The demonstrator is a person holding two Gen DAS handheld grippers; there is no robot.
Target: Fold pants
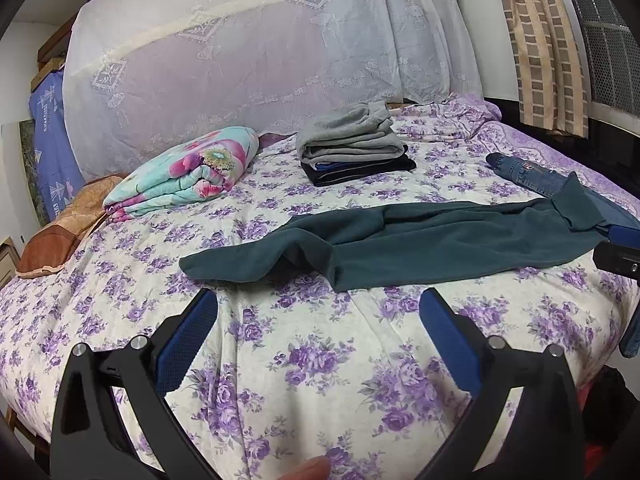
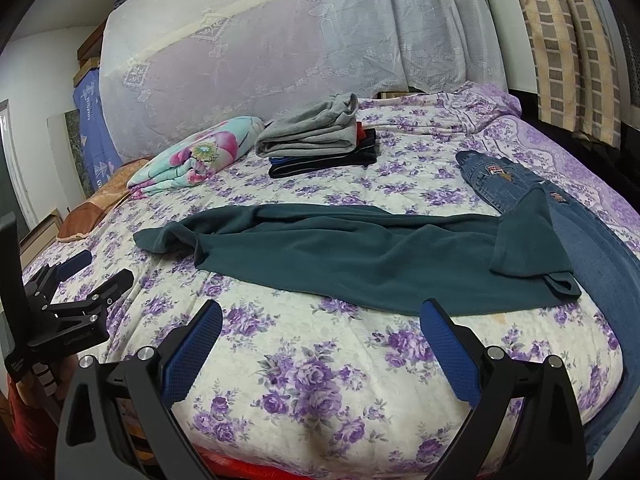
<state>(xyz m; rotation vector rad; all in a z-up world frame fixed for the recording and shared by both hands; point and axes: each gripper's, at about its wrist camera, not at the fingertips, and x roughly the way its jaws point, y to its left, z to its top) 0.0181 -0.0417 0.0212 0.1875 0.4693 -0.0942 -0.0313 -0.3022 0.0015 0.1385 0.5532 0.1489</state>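
On the floral bedspread [image 2: 320,380] I see teal pants [image 2: 360,256] spread flat, both my left gripper [image 1: 318,304] and right gripper [image 2: 322,316] gaping wide, empty.

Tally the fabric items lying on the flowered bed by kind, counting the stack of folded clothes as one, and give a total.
Unfolded pants: 2, the dark teal fleece pants and the blue denim jeans partly under them.
Stack of folded clothes, grey on top: 1.
Folded floral quilt: 1.
Brown pillow: 1.
Total: 5
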